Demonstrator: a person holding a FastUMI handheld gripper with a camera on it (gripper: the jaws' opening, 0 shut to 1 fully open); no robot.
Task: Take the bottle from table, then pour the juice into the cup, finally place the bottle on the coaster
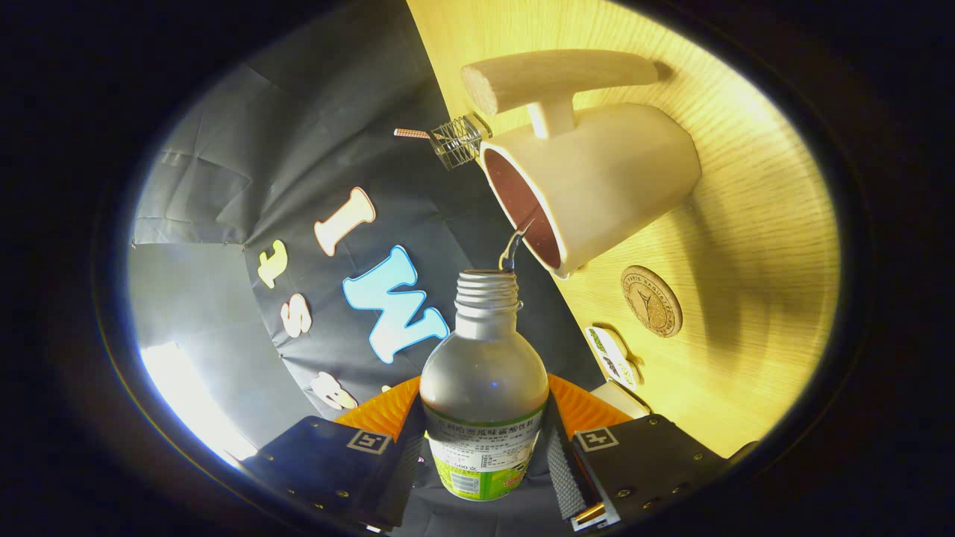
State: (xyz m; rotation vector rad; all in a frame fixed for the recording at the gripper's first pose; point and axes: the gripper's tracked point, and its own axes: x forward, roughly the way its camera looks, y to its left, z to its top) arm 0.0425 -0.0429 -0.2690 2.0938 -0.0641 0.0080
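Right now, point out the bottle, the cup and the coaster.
bottle (pixel 483 380): gripper view, clear shoulder, held between the gripper (pixel 485 455) fingers.
cup (pixel 619 179): gripper view, outer wall below the handle.
coaster (pixel 650 300): gripper view, round top face.

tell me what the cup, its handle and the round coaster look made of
Cream cup: likely matte glazed ceramic, smooth and opaque. Its bar handle: apparently pale wood, grain showing at the cut end. Round brown coaster: probably cork, speckled, stamped emblem.
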